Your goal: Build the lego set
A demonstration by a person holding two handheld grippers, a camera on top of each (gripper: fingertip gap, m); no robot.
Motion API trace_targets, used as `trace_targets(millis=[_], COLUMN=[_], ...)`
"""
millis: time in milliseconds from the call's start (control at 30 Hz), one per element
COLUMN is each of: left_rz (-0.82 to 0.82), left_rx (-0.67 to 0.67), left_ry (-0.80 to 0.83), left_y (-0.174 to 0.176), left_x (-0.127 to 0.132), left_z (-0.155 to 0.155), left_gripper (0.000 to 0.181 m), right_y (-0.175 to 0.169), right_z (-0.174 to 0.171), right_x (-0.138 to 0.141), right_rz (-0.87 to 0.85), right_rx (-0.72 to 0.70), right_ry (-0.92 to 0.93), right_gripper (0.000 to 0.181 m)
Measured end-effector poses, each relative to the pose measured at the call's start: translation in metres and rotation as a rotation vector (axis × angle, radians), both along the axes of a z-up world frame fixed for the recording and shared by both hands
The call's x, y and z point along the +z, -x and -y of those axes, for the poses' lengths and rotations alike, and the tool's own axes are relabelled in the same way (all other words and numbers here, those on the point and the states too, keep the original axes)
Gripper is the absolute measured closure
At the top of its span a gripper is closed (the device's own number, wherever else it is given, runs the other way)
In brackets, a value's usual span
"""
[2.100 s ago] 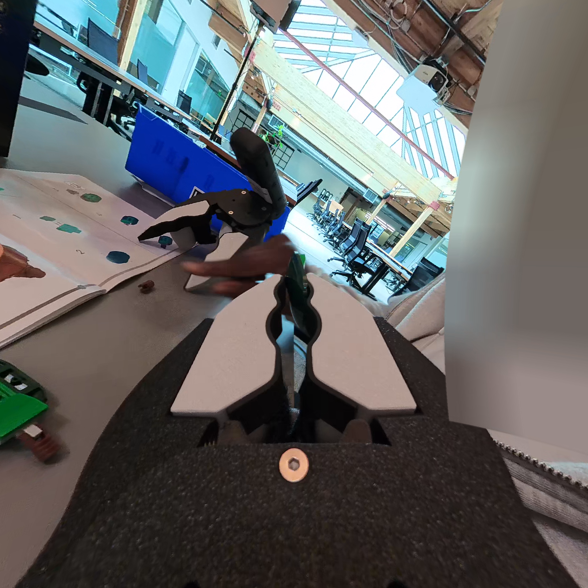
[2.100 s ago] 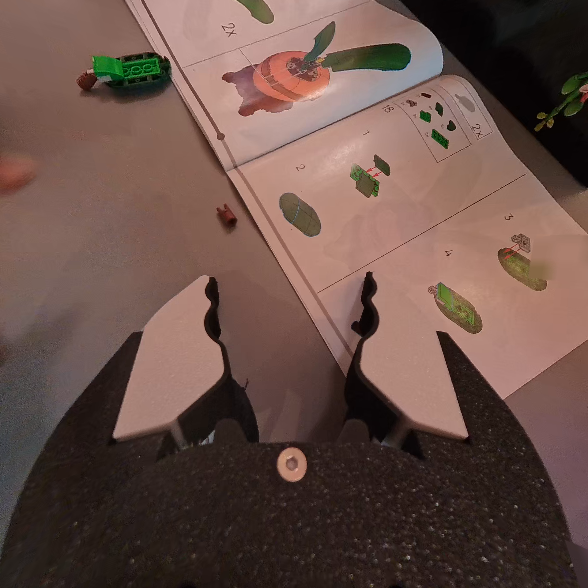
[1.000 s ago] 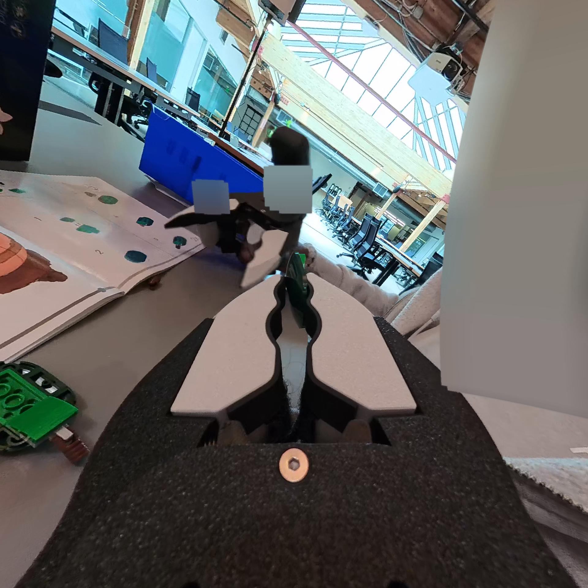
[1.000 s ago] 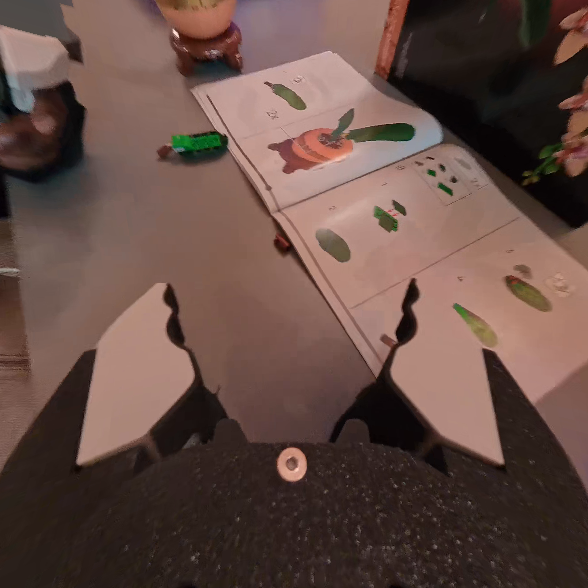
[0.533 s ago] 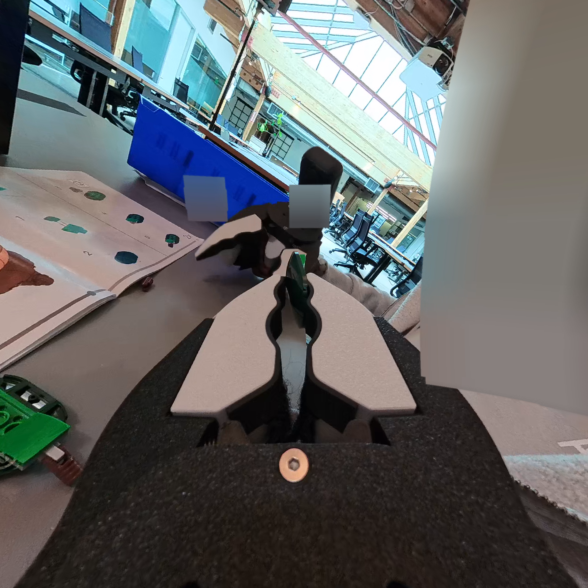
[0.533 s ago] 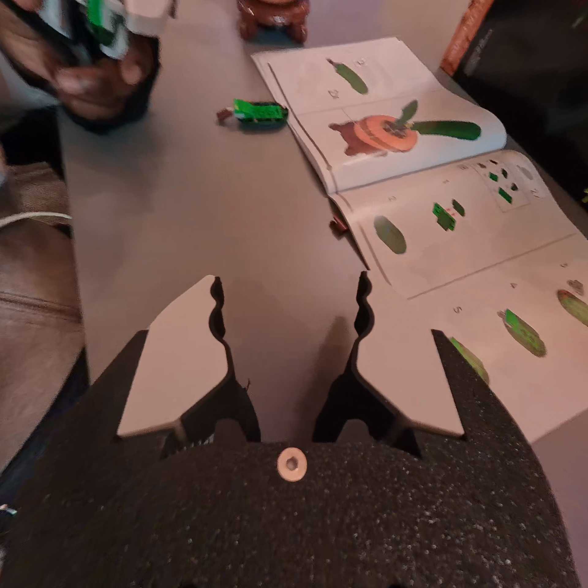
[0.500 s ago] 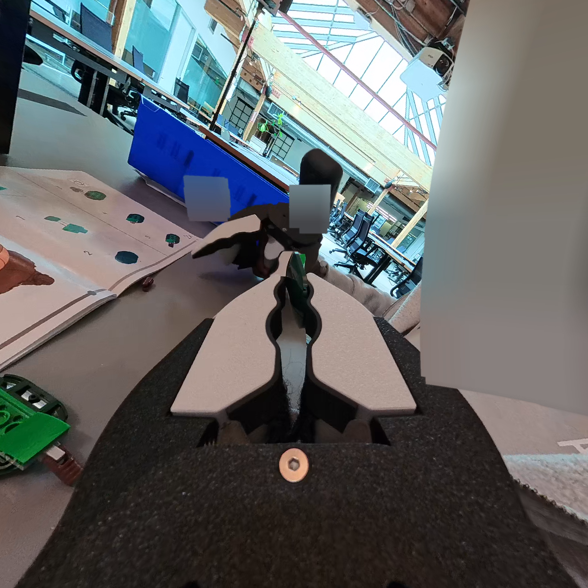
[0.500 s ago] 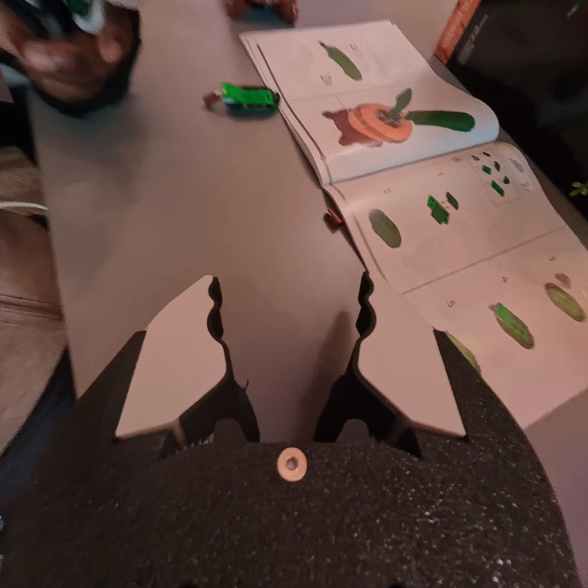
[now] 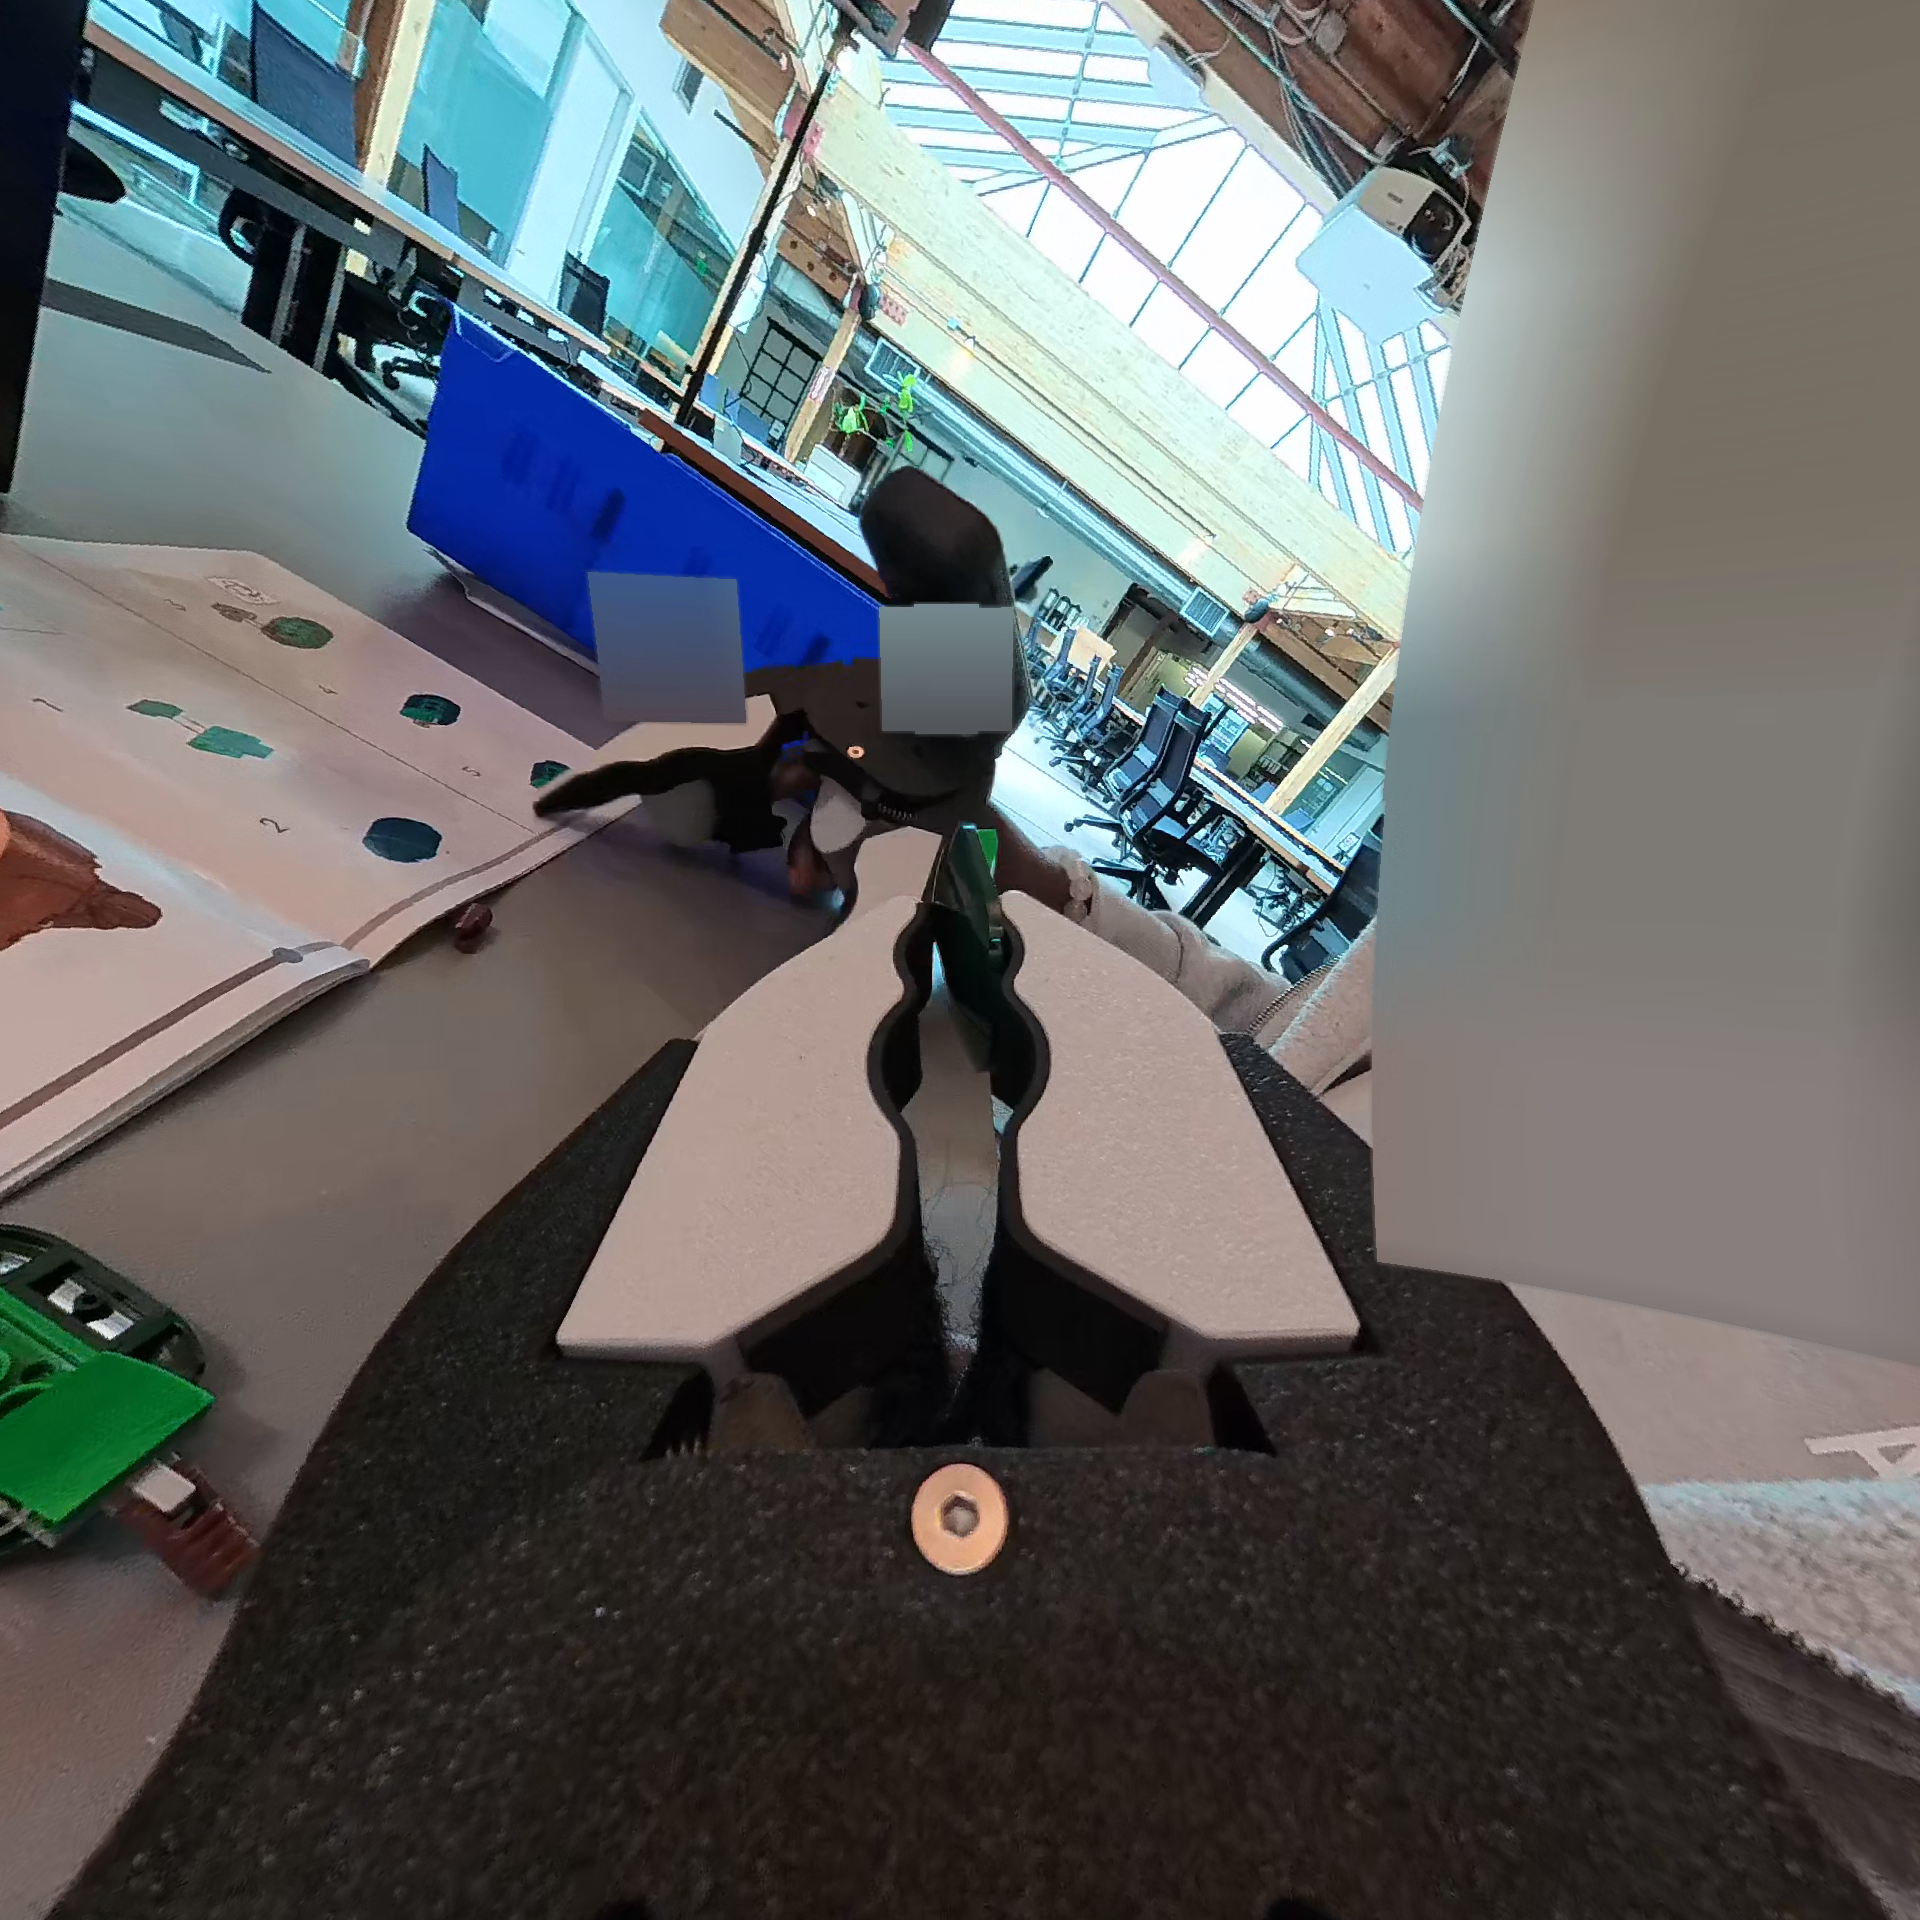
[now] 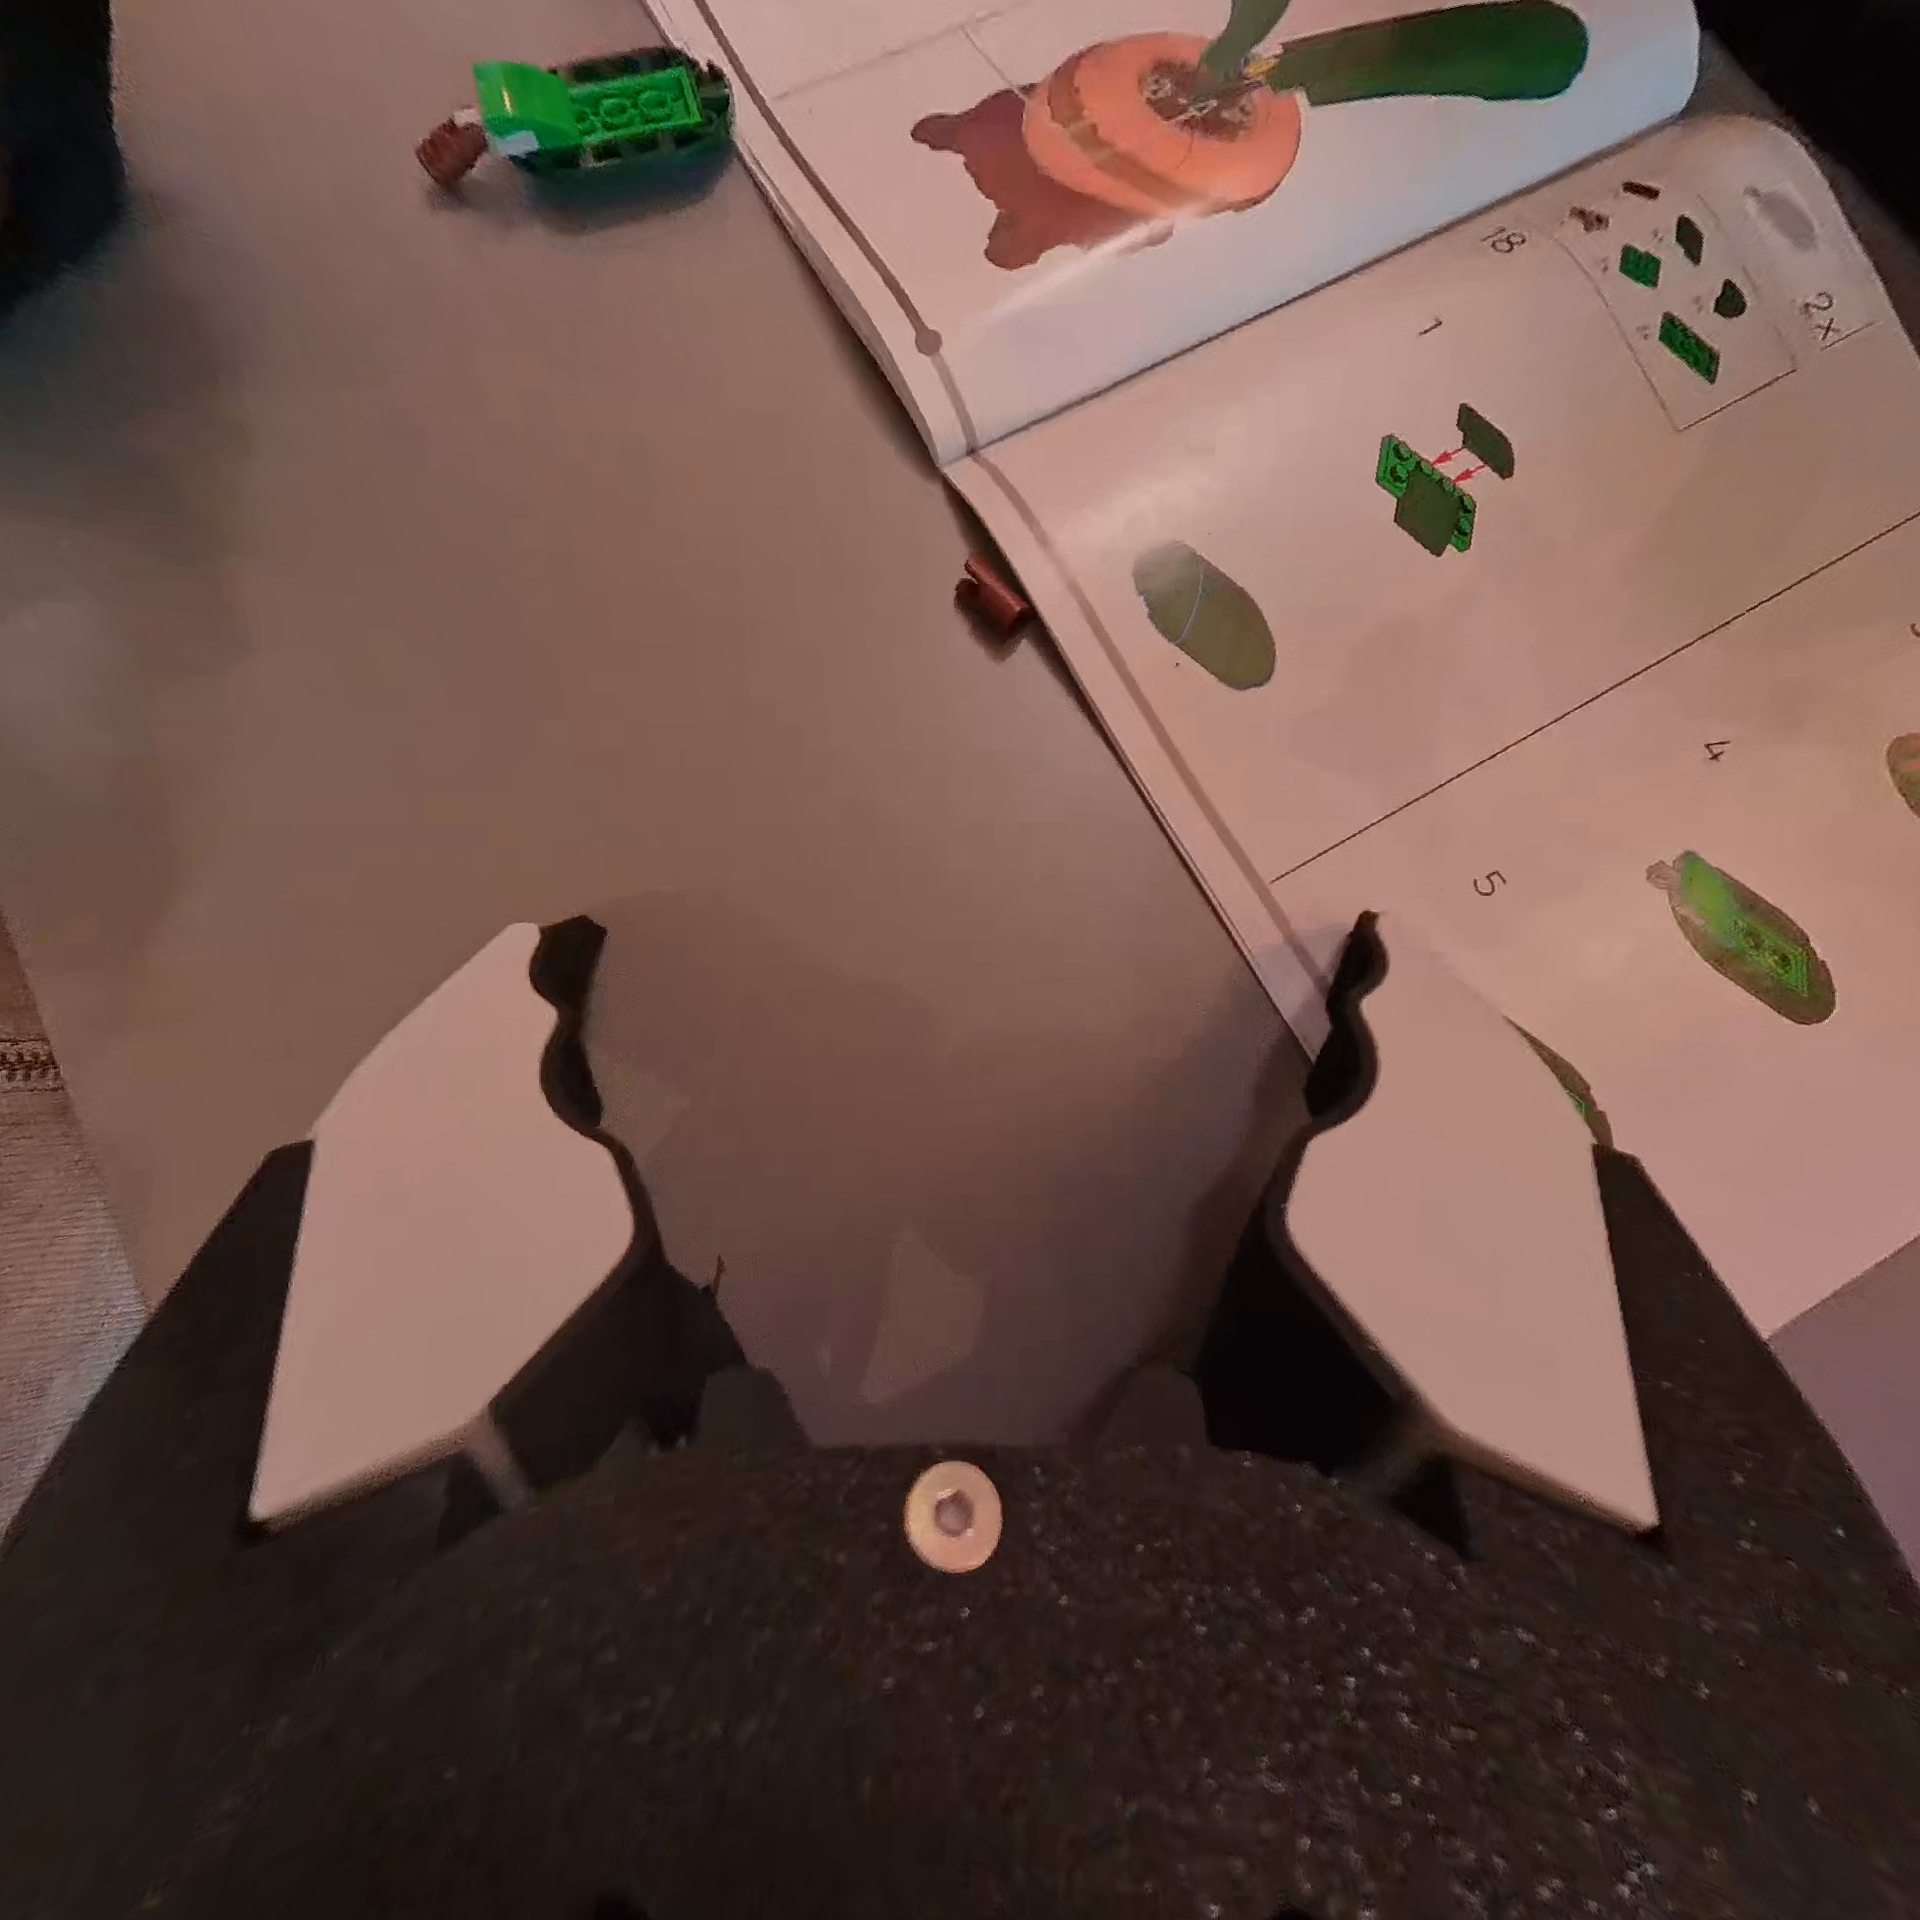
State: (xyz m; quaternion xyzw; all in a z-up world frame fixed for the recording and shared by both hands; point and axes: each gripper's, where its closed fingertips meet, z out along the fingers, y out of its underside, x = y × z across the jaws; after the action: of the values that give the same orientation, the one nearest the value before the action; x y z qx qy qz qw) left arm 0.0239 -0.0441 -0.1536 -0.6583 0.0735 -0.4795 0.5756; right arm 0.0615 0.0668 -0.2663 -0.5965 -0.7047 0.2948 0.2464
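Left hand-held gripper (image 9: 961,914): jaws nearly closed, pinching a dark green lego piece (image 9: 971,935) upright between the tips, raised above the grey desk (image 9: 416,1060). Low at that view's left edge, a green lego assembly (image 9: 73,1392) lies on the desk, bright green plate on a dark green oval base, brown stub at its near end. Beyond it, the open instruction booklet (image 9: 239,790) lies flat; a small brown lego piece (image 9: 473,925) sits on the desk just beside the booklet's near edge. Farther off, the right hand-held gripper (image 9: 707,800) is low over the desk by the booklet's corner, fingers spread. Blue bin (image 9: 582,520) behind it, then an open office with chairs and skylights. Grey fabric sleeve (image 9: 1195,935) at right past the left gripper tips.

Right wrist view: right hand-held gripper (image 10: 971,925) wide open, holding nothing, over bare desk (image 10: 623,623); its right finger (image 10: 1455,1195) overlaps the booklet (image 10: 1455,623) edge in the picture, contact cannot be told. Ahead, the brown lego piece (image 10: 992,603) is on the desk touching or just beside the booklet's spine edge. Farther, top left, the green lego assembly (image 10: 613,114) rests on the desk just beside the booklet's far page.
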Motion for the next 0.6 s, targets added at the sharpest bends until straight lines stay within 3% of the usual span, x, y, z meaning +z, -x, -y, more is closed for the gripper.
trace_targets(millis=[200, 333, 400, 500, 600], left_rz=[0.005, 0.013, 0.004, -0.01, 0.002], left_rx=[-0.004, -0.005, -0.004, 0.008, -0.002], left_ry=[-0.005, -0.003, -0.001, 0.002, 0.008], left_y=[0.0, 0.001, 0.001, 0.002, 0.002], left_x=[0.001, 0.001, 0.001, -0.001, -0.001], left_z=[0.001, 0.001, 0.001, 0.001, 0.001], left_gripper=[0.173, 0.173, 0.173, 0.173, 0.173], right_y=[-0.002, -0.004, -0.001, 0.004, 0.011], right_z=[0.007, 0.016, 0.022, 0.028, 0.022], right_x=[-0.002, -0.001, 0.01, 0.047, 0.108], right_rz=[0.017, 0.01, -0.062, -0.304, -0.698], right_rx=[0.047, 0.115, 0.166, 0.183, 0.148], right_ry=[-0.005, -0.003, 0.02, 0.057, 0.054], right_gripper=[0.036, 0.04, 0.091, 0.126, 0.172])
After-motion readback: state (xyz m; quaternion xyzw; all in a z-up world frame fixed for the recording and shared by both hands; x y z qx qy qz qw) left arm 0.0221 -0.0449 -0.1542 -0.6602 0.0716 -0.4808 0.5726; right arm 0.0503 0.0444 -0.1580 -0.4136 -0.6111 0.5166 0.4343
